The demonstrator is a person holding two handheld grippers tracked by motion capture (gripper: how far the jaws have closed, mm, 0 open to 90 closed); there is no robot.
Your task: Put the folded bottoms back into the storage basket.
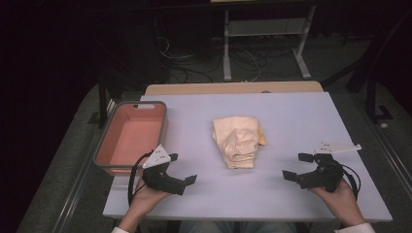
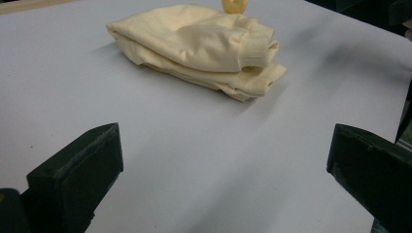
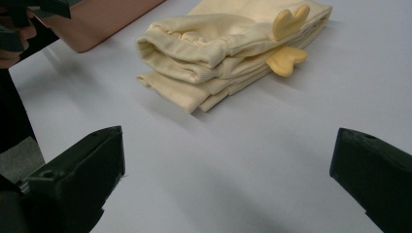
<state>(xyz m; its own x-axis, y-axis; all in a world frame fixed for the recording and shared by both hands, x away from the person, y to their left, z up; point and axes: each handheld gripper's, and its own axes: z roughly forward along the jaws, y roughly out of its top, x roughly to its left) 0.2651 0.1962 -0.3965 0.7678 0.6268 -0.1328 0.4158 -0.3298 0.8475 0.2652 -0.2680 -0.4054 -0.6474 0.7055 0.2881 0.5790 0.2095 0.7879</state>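
I have the folded pale-yellow knit garment (image 1: pixel 238 141) lying at the middle of the pale lavender-grey tabletop (image 1: pixel 291 116), with the salmon-pink rectangular plastic bin (image 1: pixel 130 137) at its 9 o'clock, near the table's left edge. My left gripper (image 1: pixel 180 168) sits at the garment's 7 o'clock and my right gripper (image 1: pixel 297 165) at its 4 o'clock — both well apart from it, both with jaws spread wide and nothing between them.

I judge the garment light, soft and floppy; a pinch on one layer would likely let the fold spill open. The ribbed cuffs (image 3: pixel 194 46) at the near end look the thickest, grippiest hold, so I would bite through the whole stack there, or take two corners at once.

What I cannot make out: what kind of garment it is, and how many layers are tucked inside the fold. Two darker yellow lobed appliqués (image 3: pixel 290 22) stick out at the side — ears or wings, I can't tell
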